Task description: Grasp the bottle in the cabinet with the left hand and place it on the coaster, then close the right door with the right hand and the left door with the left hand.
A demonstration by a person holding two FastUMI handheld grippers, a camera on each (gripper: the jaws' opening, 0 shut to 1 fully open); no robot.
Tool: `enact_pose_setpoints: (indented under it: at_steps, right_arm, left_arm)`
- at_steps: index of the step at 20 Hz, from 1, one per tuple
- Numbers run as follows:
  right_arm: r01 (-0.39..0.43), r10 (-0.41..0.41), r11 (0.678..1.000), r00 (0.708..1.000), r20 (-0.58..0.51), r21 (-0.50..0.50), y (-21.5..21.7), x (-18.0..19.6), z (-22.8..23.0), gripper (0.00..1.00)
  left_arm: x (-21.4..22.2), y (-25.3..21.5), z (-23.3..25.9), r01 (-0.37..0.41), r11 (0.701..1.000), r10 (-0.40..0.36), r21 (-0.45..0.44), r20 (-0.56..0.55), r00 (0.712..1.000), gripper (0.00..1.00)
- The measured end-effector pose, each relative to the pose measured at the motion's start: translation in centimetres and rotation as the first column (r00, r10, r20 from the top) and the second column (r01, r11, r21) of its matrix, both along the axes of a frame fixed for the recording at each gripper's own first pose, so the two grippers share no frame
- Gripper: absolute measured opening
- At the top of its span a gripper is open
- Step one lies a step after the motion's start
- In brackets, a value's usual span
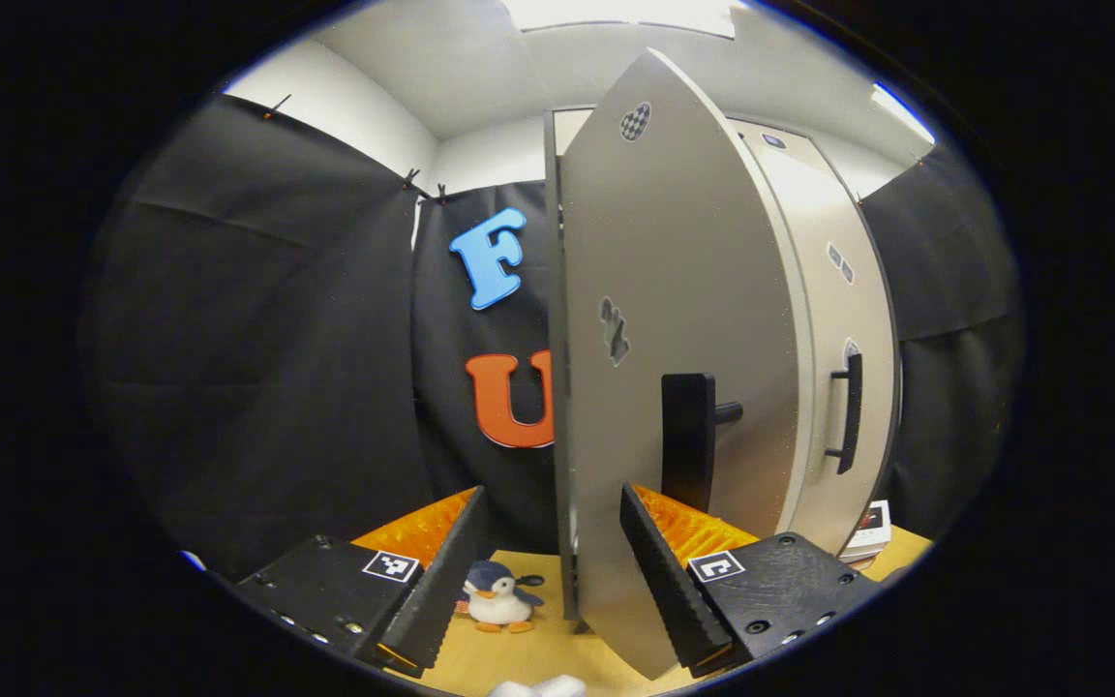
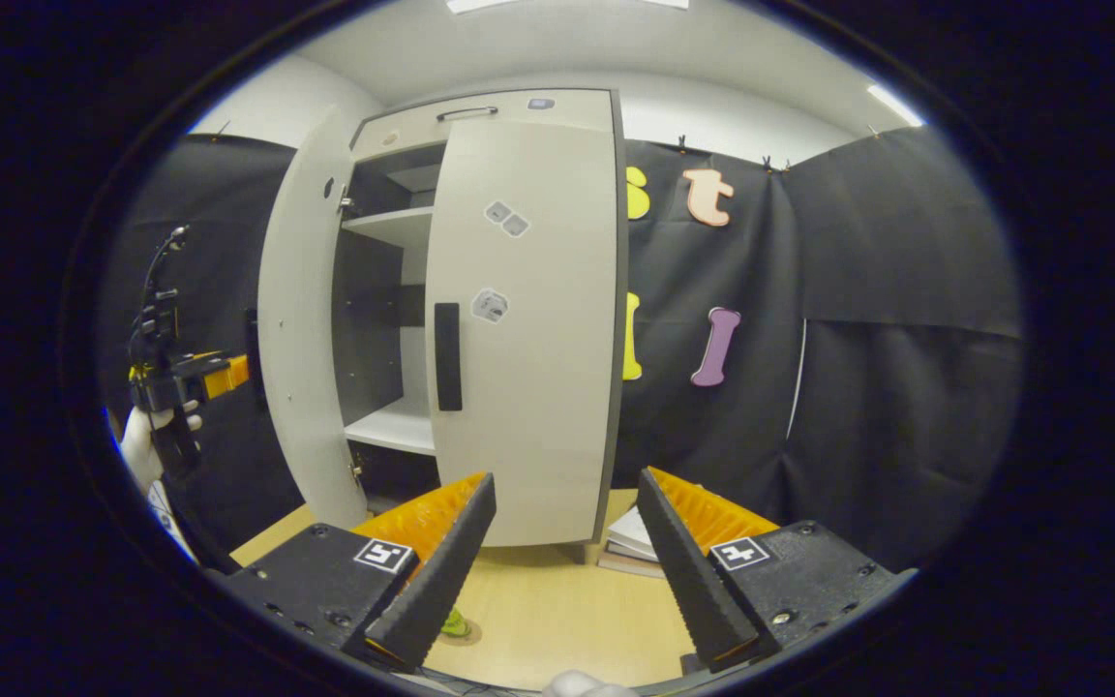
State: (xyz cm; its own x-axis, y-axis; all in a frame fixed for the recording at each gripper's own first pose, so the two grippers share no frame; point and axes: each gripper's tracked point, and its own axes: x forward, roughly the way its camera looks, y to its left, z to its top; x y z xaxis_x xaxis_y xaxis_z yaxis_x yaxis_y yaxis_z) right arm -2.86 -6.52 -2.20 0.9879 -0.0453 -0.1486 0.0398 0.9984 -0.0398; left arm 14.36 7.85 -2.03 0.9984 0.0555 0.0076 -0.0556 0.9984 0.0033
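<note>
The cabinet's (image 2: pixel 528 319) right door is shut flat, its black handle (image 2: pixel 447 356) facing me. The left door (image 2: pixel 296 329) stands open, and the shelves (image 2: pixel 393 227) seen through the gap look bare. In the left gripper view that left door (image 1: pixel 674 290) is nearly edge-on, and its black handle (image 1: pixel 688 440) is just past my right finger. My left gripper (image 1: pixel 553 523) is open and straddles the door's lower edge. My right gripper (image 2: pixel 567 503) is open over the table, holding nothing. A small green thing (image 2: pixel 456 624) peeks out under one finger, mostly hidden.
A penguin plush (image 1: pixel 497 597) sits on the wooden table (image 1: pixel 528 658) left of the door. Stacked books (image 2: pixel 635 542) lie by the cabinet's right foot. A gloved hand (image 2: pixel 146 440) holds the left gripper (image 2: pixel 180 378) at the far left of the right gripper view.
</note>
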Motion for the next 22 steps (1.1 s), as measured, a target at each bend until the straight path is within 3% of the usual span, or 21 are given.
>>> enact_pose_setpoints:
  at_steps: [2,3,12,22]
  right_arm:
    - [0.005,-0.005,1.0,1.0,0.003,0.005,-0.4,0.0,0.1,0.97]
    - [0.009,-0.009,1.0,1.0,0.004,0.008,-0.5,0.0,0.1,0.95]
    - [0.011,-0.012,0.999,1.0,0.026,0.032,0.3,0.2,0.7,0.97]
    - [-0.018,0.016,0.999,0.998,0.057,0.034,2.8,0.7,1.4,0.95]
  left_arm:
    - [0.7,-1.4,0.0,0.021,1.0,-0.021,-0.004,0.003,1.0,0.86]
    - [1.0,-2.2,-0.3,0.039,0.999,-0.039,-0.007,-0.013,0.999,0.96]
    - [0.2,-4.0,0.1,0.077,0.997,-0.077,-0.008,0.002,0.997,0.96]
    - [-4.7,-6.2,-0.2,0.111,0.992,-0.112,-0.058,-0.01,0.994,0.96]
